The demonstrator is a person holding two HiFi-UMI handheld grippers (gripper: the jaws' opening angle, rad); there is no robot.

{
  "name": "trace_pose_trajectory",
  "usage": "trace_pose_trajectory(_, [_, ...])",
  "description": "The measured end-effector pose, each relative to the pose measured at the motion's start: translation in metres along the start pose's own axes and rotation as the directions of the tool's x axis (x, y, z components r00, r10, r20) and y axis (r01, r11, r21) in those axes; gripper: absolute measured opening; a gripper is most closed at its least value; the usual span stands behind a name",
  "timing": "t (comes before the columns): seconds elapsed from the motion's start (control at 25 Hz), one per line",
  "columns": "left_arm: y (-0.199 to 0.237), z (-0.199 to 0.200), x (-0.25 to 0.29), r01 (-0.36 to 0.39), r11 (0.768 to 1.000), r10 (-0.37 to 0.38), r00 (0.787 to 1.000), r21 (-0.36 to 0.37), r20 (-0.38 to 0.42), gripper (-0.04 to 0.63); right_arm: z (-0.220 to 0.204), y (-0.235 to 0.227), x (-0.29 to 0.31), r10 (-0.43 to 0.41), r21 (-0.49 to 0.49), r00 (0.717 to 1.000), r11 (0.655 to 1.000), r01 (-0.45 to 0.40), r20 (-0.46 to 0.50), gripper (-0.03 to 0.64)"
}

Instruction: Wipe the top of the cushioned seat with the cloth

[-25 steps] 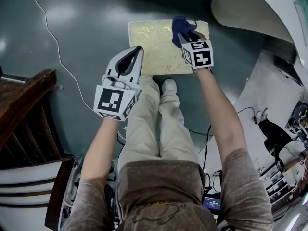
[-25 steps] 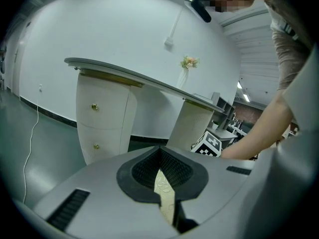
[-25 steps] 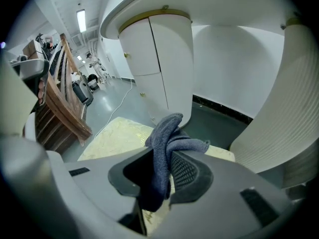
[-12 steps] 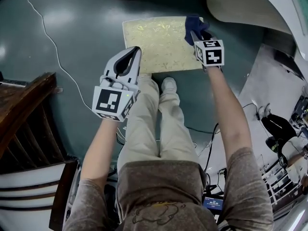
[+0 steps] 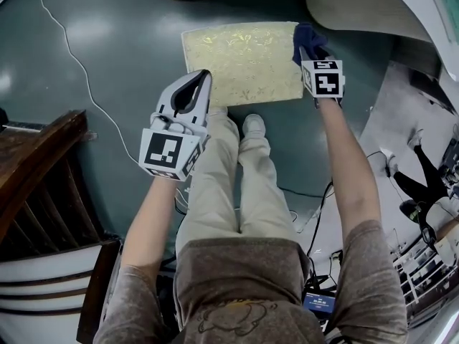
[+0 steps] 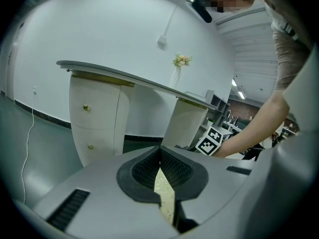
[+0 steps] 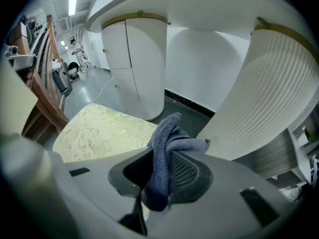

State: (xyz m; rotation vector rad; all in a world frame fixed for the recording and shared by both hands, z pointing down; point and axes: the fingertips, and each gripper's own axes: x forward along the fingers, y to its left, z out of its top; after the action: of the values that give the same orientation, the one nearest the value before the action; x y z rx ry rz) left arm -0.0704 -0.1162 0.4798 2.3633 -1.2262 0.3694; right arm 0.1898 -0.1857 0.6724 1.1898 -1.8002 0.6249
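At 12 o'clock in the head view, the cushioned seat [image 5: 237, 67] lies low on the green floor [image 5: 115, 56], its gold-patterned top facing up. The dark blue cloth [image 5: 307, 36] sits at the seat's 2 o'clock corner, pinched by the right gripper [image 5: 310, 52]. The left gripper [image 5: 195, 84] hovers over the seat's 7 o'clock corner, well apart from the cloth. The person's shoes [image 5: 251, 126] stand just beside the seat's 6 o'clock edge. Toward 9 o'clock the floor is open but for a white cable [image 5: 75, 67]. At 2 o'clock, white furniture [image 5: 373, 13] stands near, so sweeps look freest toward 9 o'clock.

Along the left gripper's own view, its tips are pressed together on nothing, and only a sliver of seat shows in the slit below them.

Along the right gripper's view, the jaws clamp a thick fold of cloth, whose loose end pokes out toward 12 o'clock. Whether it touches the seat cannot be told. The seat spreads toward 9 o'clock, a ribbed panel [image 7: 259, 98] rises at 2 o'clock, and a cabinet [image 7: 134, 59] stands at 11 o'clock.

The cloth looks light, limp and prone to bunching, so a deep bite on a doubled fold suits it. The padded top would likely give under pressure and drag on the weave.
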Motion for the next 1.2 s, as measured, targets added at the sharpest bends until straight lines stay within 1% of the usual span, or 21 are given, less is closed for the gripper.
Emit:
trace_pose_trajectory(0.08, [0.003,-0.002,-0.004,0.001,1.0,-0.001,1.0,0.0,0.003,0.017,0.005,0.004,-0.005,-0.001,0.008,1.0,1.0,0.001,0.018,0.097])
trace_pose_trajectory(0.16, [0.004,-0.001,-0.007,-0.001,1.0,0.001,1.0,-0.006,0.01,0.017,0.013,0.013,-0.012,0.015,0.018,0.999,1.0,-0.016,0.044,0.098])
trace_pose_trajectory(0.32, [-0.002,0.007,-0.008,-0.012,1.0,0.012,1.0,-0.008,0.025,0.017,0.027,0.043,-0.026,0.079,0.023,0.992,0.996,-0.082,0.094,0.098])
trace_pose_trajectory(0.44, [-0.003,0.01,-0.011,-0.02,1.0,0.02,0.999,-0.009,0.035,0.017,0.032,0.077,-0.03,0.141,0.006,0.984,0.99,-0.142,0.107,0.098])
trace_pose_trajectory(0.72, [0.014,0.009,-0.036,-0.073,0.997,0.074,0.996,-0.022,0.049,0.017,0.04,0.17,-0.029,0.272,-0.07,0.957,0.961,-0.266,0.1,0.098])
trace_pose_trajectory(0.84, [0.024,0.005,-0.05,-0.104,0.994,0.106,0.993,-0.039,0.049,0.017,0.048,0.205,-0.028,0.32,-0.106,0.942,0.945,-0.309,0.103,0.098])
trace_pose_trajectory(0.96, [0.035,0.0,-0.065,-0.129,0.99,0.132,0.99,-0.058,0.053,0.017,0.052,0.241,-0.027,0.363,-0.12,0.927,0.929,-0.351,0.093,0.098])
trace_pose_trajectory(1.2, [0.046,-0.005,-0.073,-0.166,0.983,0.171,0.984,-0.081,0.055,0.017,0.047,0.286,-0.016,0.424,-0.15,0.904,0.899,-0.412,0.057,0.098])
